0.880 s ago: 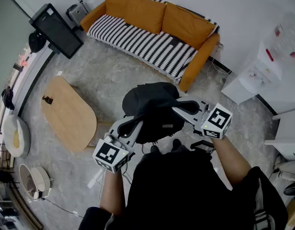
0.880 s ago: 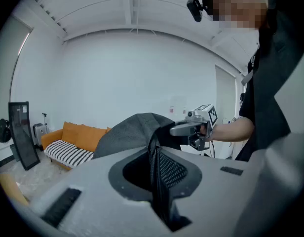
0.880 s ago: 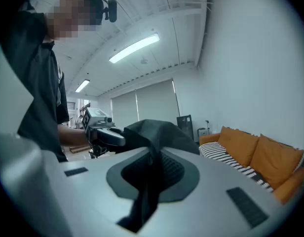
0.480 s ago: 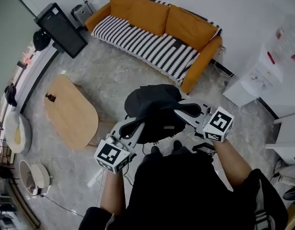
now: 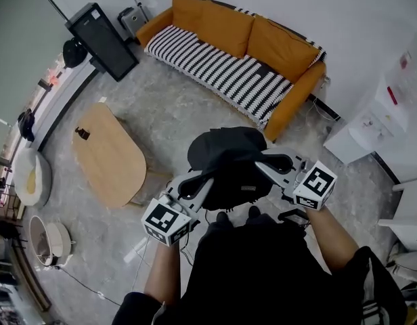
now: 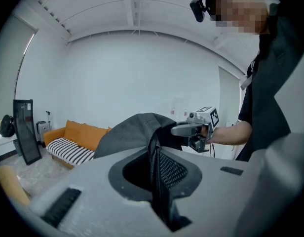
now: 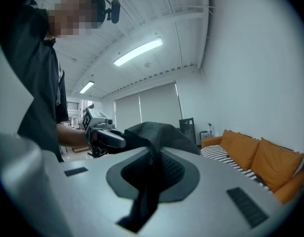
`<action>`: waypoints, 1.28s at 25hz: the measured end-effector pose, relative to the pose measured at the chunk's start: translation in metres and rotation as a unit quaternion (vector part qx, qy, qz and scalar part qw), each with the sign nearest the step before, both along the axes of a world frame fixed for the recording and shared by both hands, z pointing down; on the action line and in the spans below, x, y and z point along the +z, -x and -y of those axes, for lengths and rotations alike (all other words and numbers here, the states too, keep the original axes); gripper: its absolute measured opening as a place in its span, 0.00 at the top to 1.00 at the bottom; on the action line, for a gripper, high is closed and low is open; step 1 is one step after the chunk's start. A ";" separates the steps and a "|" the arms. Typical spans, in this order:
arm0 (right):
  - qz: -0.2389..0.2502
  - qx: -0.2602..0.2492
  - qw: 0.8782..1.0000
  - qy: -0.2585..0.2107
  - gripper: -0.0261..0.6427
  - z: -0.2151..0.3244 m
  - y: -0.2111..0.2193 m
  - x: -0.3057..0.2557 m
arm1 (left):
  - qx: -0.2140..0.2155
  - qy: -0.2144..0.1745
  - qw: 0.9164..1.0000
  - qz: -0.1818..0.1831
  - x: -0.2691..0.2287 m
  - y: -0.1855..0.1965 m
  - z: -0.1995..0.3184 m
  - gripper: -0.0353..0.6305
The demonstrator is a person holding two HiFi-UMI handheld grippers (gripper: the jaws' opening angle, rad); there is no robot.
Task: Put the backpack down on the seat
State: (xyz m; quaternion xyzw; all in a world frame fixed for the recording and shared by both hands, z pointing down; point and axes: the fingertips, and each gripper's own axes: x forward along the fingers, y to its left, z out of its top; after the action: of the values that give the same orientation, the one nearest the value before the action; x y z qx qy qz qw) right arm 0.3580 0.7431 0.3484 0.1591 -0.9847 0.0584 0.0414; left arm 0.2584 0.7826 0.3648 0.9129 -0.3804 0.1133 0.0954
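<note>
A black backpack (image 5: 227,161) hangs in the air between my two grippers, over the grey floor in front of the person. My left gripper (image 5: 205,179) is shut on a fold of its fabric (image 6: 158,181) at its left side. My right gripper (image 5: 261,166) is shut on the fabric (image 7: 148,181) at its right side. The seat is an orange sofa (image 5: 262,42) with a black-and-white striped cover (image 5: 222,70), standing against the far wall beyond the backpack. In the left gripper view the sofa (image 6: 75,137) lies low at the left, in the right gripper view the sofa (image 7: 260,157) at the right.
An oval wooden coffee table (image 5: 110,154) stands to the left on the floor. A black screen on a stand (image 5: 100,40) is at the far left of the sofa. White cabinets (image 5: 388,107) line the right wall. Cables and a person's feet (image 5: 235,215) are below the backpack.
The backpack and both grippers have drifted slightly right and down in the head view as the view shifted; the sofa now sits a little further right. The grips are unchanged.
</note>
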 end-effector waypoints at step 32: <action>0.003 -0.086 0.996 0.024 0.90 0.098 0.069 0.022 | -0.116 0.030 0.993 -0.012 0.025 0.062 0.083 0.88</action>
State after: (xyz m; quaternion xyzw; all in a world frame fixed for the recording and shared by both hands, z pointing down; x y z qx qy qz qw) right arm 0.2886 0.6446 0.3700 0.0722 -0.9932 0.0788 0.0470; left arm 0.1960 0.6998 0.3896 0.8607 -0.4787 0.1023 0.1396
